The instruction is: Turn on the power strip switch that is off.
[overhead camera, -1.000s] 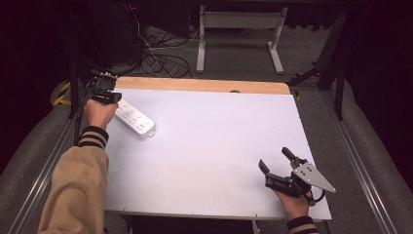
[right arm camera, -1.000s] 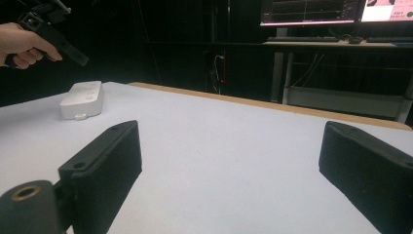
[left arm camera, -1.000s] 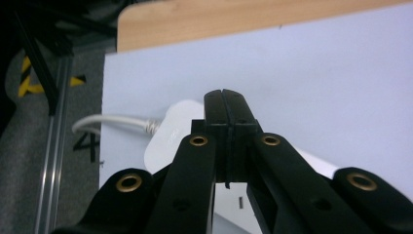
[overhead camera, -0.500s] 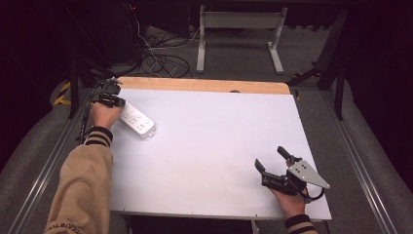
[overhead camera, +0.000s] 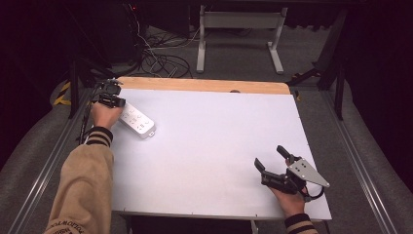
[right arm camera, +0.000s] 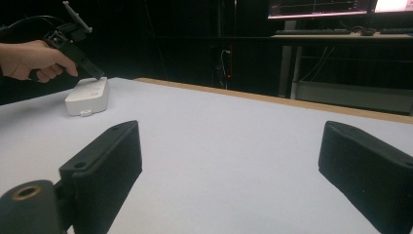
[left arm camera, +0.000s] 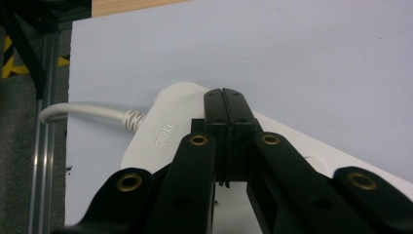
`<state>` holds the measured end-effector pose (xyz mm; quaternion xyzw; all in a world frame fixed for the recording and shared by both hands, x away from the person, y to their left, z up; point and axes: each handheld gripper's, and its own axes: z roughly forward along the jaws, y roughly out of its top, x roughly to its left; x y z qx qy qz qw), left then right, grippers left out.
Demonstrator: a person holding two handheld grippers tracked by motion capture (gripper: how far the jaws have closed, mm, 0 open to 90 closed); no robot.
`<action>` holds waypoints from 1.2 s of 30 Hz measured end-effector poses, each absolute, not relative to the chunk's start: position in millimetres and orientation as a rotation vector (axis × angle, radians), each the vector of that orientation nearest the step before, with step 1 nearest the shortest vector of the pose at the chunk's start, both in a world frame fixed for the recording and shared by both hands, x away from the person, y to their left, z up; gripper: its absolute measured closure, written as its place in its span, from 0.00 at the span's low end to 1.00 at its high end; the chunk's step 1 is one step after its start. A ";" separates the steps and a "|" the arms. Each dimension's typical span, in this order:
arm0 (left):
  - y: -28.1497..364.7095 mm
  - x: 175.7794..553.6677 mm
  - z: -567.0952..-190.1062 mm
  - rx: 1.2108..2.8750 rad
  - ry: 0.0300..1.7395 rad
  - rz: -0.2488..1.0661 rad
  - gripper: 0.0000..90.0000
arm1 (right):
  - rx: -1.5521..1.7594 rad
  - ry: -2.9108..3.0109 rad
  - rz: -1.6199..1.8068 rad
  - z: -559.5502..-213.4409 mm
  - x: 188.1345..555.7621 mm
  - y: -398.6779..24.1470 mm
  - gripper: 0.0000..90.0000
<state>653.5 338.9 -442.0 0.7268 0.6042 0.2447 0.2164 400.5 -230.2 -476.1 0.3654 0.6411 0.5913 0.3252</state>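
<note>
Left hand-held gripper [overhead camera: 111, 95] is down at the far-left corner of the tabletop [overhead camera: 214, 146], jaws pressed fully together w/ nothing between them, tips sitting right over the cord end of the white power strip [overhead camera: 137, 120]. In the left gripper view the closed tips [left arm camera: 225, 97] land on the strip's top face near the brand lettering, w/ the white cable [left arm camera: 83, 111] running off toward the table edge; can't tell for sure if they're touching or just above. Looks like a poke or push w/ shut jaws, maybe at a switch, not a grab. The strip lies flat, angled, near the left edge. Right hand-held gripper [overhead camera: 275, 163] waits well apart at the near-right corner, jaws spread wide, holding nothing, aimed across at the strip [right arm camera: 88, 96]. My read: early stage, contact just being made, and the strip hasn't been lifted or gripped. Nothing plugged in as far as I can see.
</note>
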 end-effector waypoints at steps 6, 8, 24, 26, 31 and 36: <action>336.5 654.7 -443.2 2.019 1.668 0.677 1.00 | 0.966 1.672 1.564 -475.9 402.2 -232.2 0.10; 336.3 654.7 -443.3 2.015 1.673 0.676 1.00 | 0.970 1.670 1.566 -475.8 402.2 -232.8 0.10; 338.6 654.8 -443.5 2.005 1.688 0.650 1.00 | 0.993 1.650 1.591 -476.8 402.4 -239.8 0.10; 335.0 655.2 -443.5 2.031 1.684 0.678 1.00 | 1.008 1.651 1.594 -477.6 402.8 -240.6 0.10; 335.8 654.7 -444.2 2.019 1.694 0.658 1.00 | 1.009 1.637 1.609 -476.0 403.6 -241.9 0.10; 332.0 654.3 -444.5 2.029 1.700 0.690 1.00 | 1.018 1.619 1.638 -474.0 401.4 -244.2 0.10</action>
